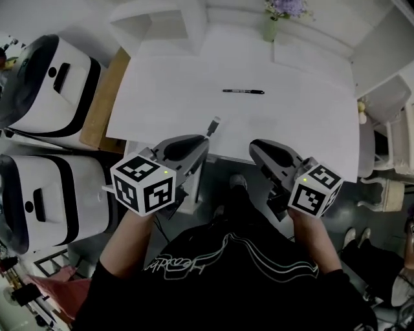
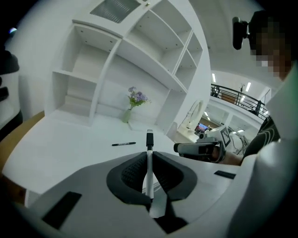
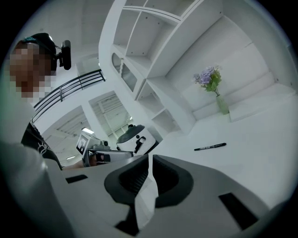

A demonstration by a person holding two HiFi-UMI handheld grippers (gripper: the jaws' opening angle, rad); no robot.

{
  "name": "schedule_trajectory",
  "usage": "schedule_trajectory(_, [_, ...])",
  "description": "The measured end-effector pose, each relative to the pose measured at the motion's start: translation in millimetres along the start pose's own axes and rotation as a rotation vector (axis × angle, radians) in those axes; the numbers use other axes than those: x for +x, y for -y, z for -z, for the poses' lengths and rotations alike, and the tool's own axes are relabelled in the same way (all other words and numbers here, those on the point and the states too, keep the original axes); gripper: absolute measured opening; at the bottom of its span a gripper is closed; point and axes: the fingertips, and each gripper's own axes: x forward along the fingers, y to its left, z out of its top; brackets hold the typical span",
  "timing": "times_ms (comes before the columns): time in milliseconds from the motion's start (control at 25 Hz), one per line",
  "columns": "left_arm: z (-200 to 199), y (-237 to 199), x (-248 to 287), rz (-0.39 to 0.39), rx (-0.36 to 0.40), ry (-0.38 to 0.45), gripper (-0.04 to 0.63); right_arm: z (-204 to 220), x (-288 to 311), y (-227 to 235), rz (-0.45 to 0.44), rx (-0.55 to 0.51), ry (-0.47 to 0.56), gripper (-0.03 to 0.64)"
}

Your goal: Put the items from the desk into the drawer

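A black marker [image 1: 244,92] lies alone in the middle of the white desk [image 1: 310,123]; it also shows as the marker [image 2: 124,144] and the marker [image 3: 210,147] in the two gripper views. My left gripper [image 1: 204,139] hovers at the desk's front edge, shut on a slim white pen [image 2: 149,162] whose dark tip [image 1: 214,125] pokes forward over the desk. My right gripper [image 1: 256,147] sits beside it to the right, also at the front edge, jaws shut with nothing between them. Each gripper sees the other: right gripper [image 2: 200,148], left gripper [image 3: 100,155].
A vase of purple flowers [image 1: 273,19] stands at the desk's back, under white shelving [image 2: 139,51]. Two white-and-black machines [image 1: 52,84] [image 1: 45,200] and a wooden board [image 1: 103,97] flank the desk's left side. White furniture [image 1: 388,187] stands to the right.
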Motion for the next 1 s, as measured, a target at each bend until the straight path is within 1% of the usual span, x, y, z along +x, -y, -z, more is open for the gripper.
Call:
schedule_trajectory(120, [17,-2,-31,-0.033,-0.03,0.021,0.054,13,10,-18,-0.032,-0.01,-0.024,0.057])
schedule_trajectory(240, [38,-9,-56,-0.066,-0.066,0.024,0.054,28,21,-33,-0.054,-0.013,-0.049,0.057])
schedule_trajectory(480, [88,-41,-88,-0.165,-0.097,-0.029,0.054,55,44,-54,-0.088,-0.013,-0.105,0.057])
schedule_trajectory(560, [106,-54,-91,-0.186,-0.114,-0.064,0.054,62,48,-56,-0.092,-0.011,-0.12,0.057])
schedule_trajectory(720, [146,-89,-84,-0.262,-0.13,-0.19,0.054,72,52,-53,-0.096,-0.004,-0.143,0.057])
schedule_trajectory(800, [163,-107,-79,-0.294,-0.138,-0.241,0.054,76,53,-50,-0.091,0.001,-0.155,0.057])
schedule_trajectory(1000, [189,-144,-57,-0.331,-0.144,-0.346,0.054,82,53,-34,-0.075,0.024,-0.175,0.057])
